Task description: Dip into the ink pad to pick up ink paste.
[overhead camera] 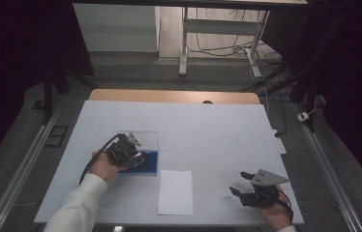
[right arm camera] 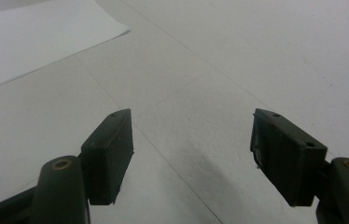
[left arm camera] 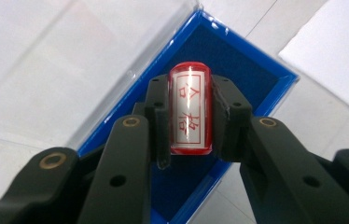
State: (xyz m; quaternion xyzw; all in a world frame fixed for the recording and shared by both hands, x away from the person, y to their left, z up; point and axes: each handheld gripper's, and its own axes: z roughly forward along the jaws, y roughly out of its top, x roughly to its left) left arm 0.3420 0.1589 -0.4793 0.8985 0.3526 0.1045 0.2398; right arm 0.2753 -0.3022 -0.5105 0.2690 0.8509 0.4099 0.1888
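Observation:
A red stamp [left arm camera: 190, 109], cylinder-shaped with a white face bearing red characters, is pinched between the two black pads of my left gripper [left arm camera: 190, 116]. It hangs just above a blue-lined case [left arm camera: 261, 79] whose clear lid [left arm camera: 70, 65] lies open beside it. In the high view the left gripper [overhead camera: 131, 153] sits over that blue case [overhead camera: 151, 164] at the table's left middle. My right gripper [overhead camera: 241, 183] rests near the front right edge, jaws wide apart with nothing between them; its pads [right arm camera: 112, 149] hover over bare tabletop.
A white sheet of paper [overhead camera: 175, 191] lies at the front middle of the white table [overhead camera: 208, 130], also visible as a paper corner [right arm camera: 37, 37] in the right gripper view. The far table edge is wooden [overhead camera: 174, 95].

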